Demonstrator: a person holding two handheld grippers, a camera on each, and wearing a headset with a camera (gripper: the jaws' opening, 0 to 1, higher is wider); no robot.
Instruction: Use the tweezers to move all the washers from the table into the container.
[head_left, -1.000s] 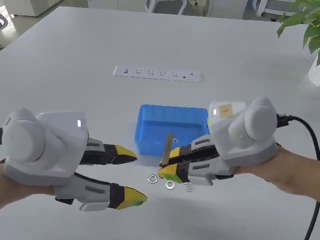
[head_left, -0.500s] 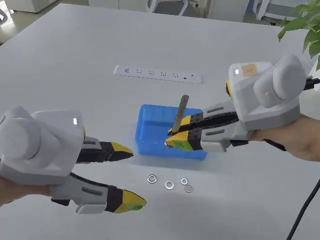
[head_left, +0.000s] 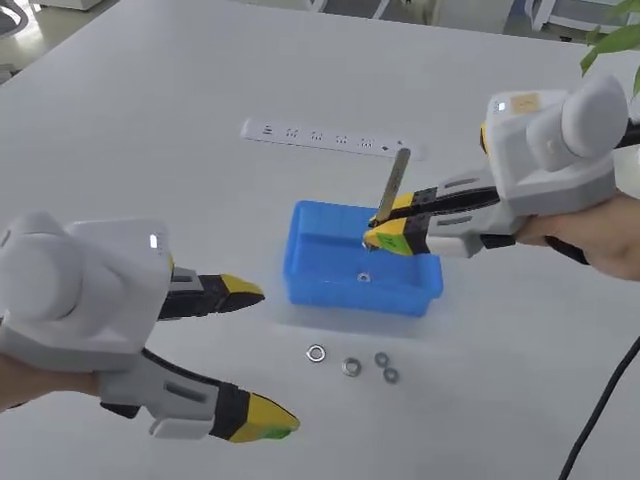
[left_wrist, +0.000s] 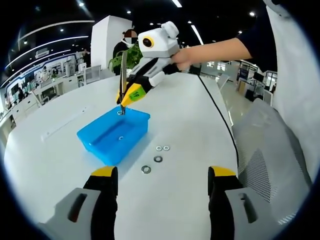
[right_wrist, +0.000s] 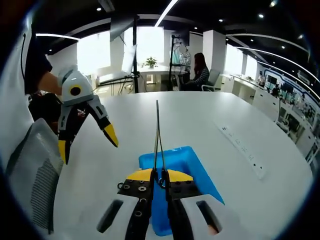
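Your right gripper (head_left: 385, 232) has its jaws closed on the tweezers (head_left: 397, 172), which stand nearly upright with the lower end over the far side of the container (head_left: 312, 285). Whether the tip holds a washer is too small to tell. One washer (head_left: 363, 277) lies inside the container, on its floor. Four washers (head_left: 350, 367) lie on the table (head_left: 150, 120), close together, just in front of the container's near wall. Your left gripper (head_left: 262, 358) hovers to the left of them with its jaws wide apart and nothing between them. I judge the task is in its early part: one washer is in, and four are left to move.
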